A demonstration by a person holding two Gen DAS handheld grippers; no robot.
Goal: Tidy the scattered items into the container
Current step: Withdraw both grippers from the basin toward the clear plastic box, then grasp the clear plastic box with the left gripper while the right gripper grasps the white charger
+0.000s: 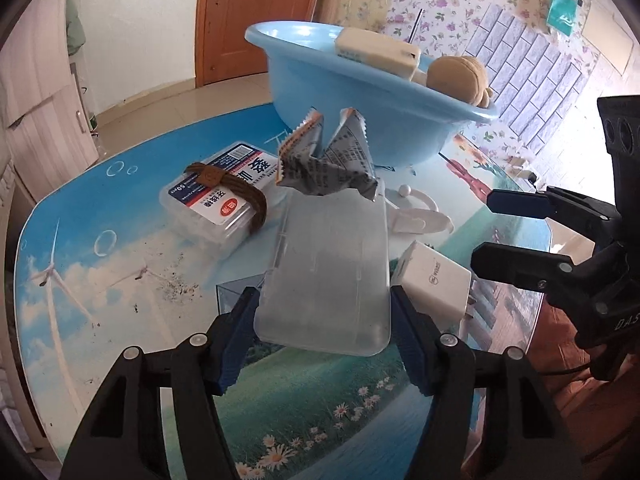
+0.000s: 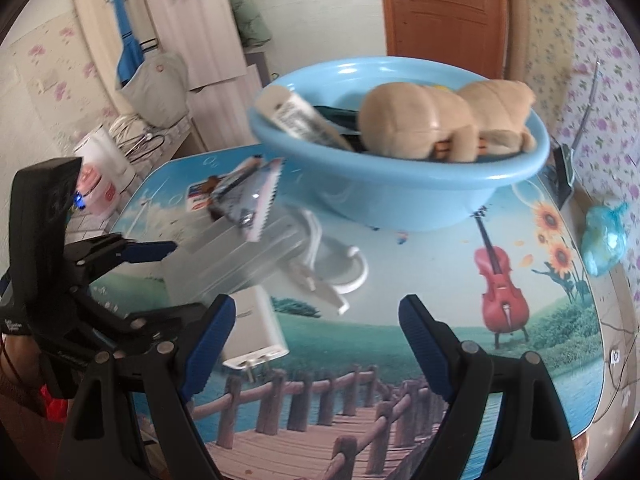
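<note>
Here the left claw (image 1: 324,320) grips the near end of a clear plastic box (image 1: 328,264), its long axis pointing toward the blue basin (image 1: 360,120) straight ahead on the bench (image 1: 120,280). The right claw (image 2: 316,340) is open and empty.

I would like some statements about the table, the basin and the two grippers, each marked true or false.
1. The left gripper has its jaws around a clear plastic box. True.
2. The right gripper holds the white charger block. False: its jaws are open with nothing between them.
3. A tan plush toy lies in the light blue plastic basin. True.
4. The crumpled silver snack wrapper lies inside the basin. False: it rests on the clear box.
</note>
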